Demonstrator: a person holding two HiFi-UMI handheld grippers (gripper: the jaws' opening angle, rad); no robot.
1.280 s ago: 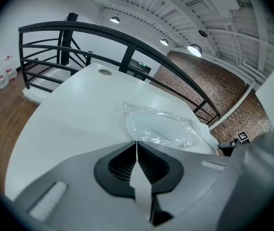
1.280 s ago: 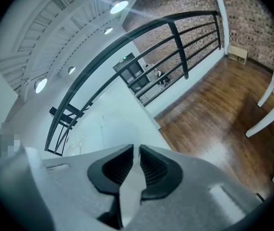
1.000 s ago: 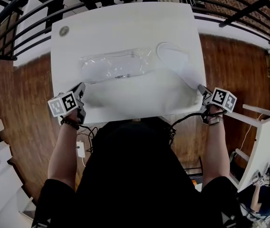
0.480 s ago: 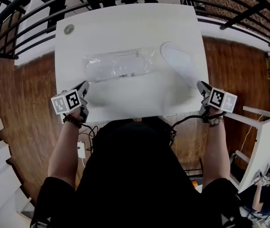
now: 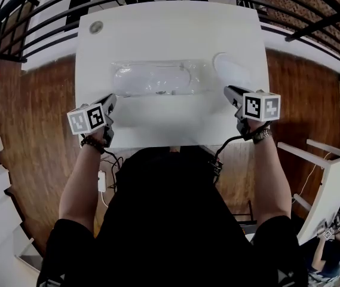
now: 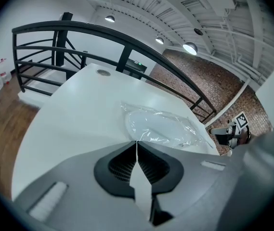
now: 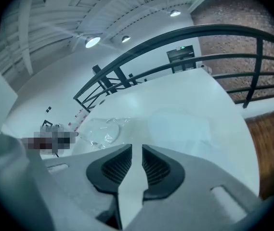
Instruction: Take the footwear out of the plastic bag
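A clear plastic bag (image 5: pixel 158 79) with a white slipper inside lies across the middle of the white table (image 5: pixel 170 34). To its right a second white slipper (image 5: pixel 232 70) lies loose on the table. My left gripper (image 5: pixel 109 100) hovers over the front left of the table, short of the bag (image 6: pixel 161 126), with its jaws shut and empty. Close to the loose slipper's near end, my right gripper (image 5: pixel 227 91) holds its jaws a narrow gap apart with nothing between them. The right gripper view shows the bag (image 7: pixel 100 129) left of the pale slipper (image 7: pixel 177 124).
A black railing (image 5: pixel 50 17) curves round the table's far side. A round grommet (image 5: pixel 96 27) sits in the table's far left corner. White furniture (image 5: pixel 331 178) stands on the wooden floor at the right, and cables (image 5: pixel 113 160) hang below the near edge.
My right gripper has swung in from the table's right edge toward the loose slipper and rolled, its marker cube now facing up. The left gripper has stayed put.
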